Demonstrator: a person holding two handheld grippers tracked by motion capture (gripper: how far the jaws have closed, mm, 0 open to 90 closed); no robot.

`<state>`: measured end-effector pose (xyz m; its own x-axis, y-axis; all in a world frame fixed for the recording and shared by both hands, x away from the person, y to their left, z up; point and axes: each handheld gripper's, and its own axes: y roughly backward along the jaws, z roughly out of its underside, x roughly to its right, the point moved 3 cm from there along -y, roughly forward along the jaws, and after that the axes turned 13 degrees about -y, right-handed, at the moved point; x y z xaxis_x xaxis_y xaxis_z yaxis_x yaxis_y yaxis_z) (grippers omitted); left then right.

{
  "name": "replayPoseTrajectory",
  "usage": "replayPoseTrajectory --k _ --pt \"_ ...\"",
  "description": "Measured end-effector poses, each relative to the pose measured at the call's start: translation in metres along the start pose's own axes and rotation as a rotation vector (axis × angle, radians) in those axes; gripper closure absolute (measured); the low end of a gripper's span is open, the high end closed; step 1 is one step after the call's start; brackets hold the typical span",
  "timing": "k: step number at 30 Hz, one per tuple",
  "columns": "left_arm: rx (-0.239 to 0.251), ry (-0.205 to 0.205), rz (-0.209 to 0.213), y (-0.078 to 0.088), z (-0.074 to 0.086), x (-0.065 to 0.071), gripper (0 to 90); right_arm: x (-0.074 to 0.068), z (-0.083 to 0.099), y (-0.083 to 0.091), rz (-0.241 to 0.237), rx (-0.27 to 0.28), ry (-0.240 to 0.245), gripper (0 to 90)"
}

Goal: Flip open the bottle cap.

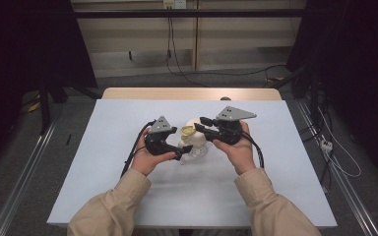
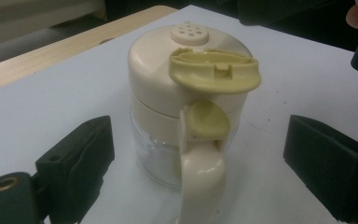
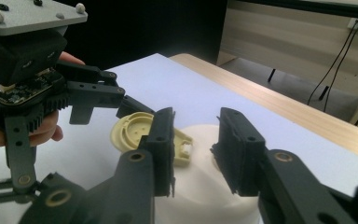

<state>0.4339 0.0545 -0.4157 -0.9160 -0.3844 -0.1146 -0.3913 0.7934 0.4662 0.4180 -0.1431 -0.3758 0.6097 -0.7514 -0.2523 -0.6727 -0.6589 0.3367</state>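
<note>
Our left gripper (image 2: 196,158) stood with its jaws spread, one on either side of the jar (image 2: 186,107), pads clear of the glass, so it held nothing. The jar's handle (image 2: 200,177) pointed straight back between those jaws, its long axis upright, and we judged the left hand nearer for any hold on the body. Our right gripper (image 3: 193,149) hung released above the dome lid (image 3: 205,196), jaws parted and gripping nothing, with the flipped-up yellow flap (image 3: 135,130) just beside one jaw. The jar sat mid-tabletop (image 1: 128,191), slightly toward the far edge.
</note>
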Motion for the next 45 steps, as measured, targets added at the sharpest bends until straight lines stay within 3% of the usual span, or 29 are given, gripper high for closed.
replayPoseTrajectory --k 1,8,16,26,30,35,41,45 --pt "-0.001 0.000 -0.002 0.002 0.001 0.000 8.1 0.000 0.001 0.001 0.008 0.003 -0.009 54.6" --pt "0.005 0.005 -0.009 0.014 0.006 0.001 7.2 0.002 0.008 0.009 0.015 -0.001 -0.059 38.9" --pt "-0.001 0.012 -0.008 0.024 0.015 0.002 7.2 0.001 0.017 0.018 0.022 -0.009 -0.075 27.6" --pt "-0.021 0.005 -0.035 0.042 0.032 0.001 7.1 -0.001 0.033 0.029 0.049 -0.018 -0.061 18.1" --pt "-0.034 -0.018 -0.038 0.055 0.039 -0.001 7.4 0.004 0.040 0.034 0.060 -0.023 -0.062 13.7" --pt "-0.037 -0.012 -0.044 0.069 0.049 -0.003 7.3 0.012 0.053 0.043 0.075 -0.032 -0.080 13.3" --pt "-0.051 -0.021 -0.062 0.078 0.053 0.001 7.3 0.015 0.060 0.057 0.094 -0.004 -0.097 11.3" --pt "-0.030 -0.005 -0.061 0.085 0.056 0.004 7.3 0.014 0.066 0.066 0.099 -0.006 -0.093 11.3"
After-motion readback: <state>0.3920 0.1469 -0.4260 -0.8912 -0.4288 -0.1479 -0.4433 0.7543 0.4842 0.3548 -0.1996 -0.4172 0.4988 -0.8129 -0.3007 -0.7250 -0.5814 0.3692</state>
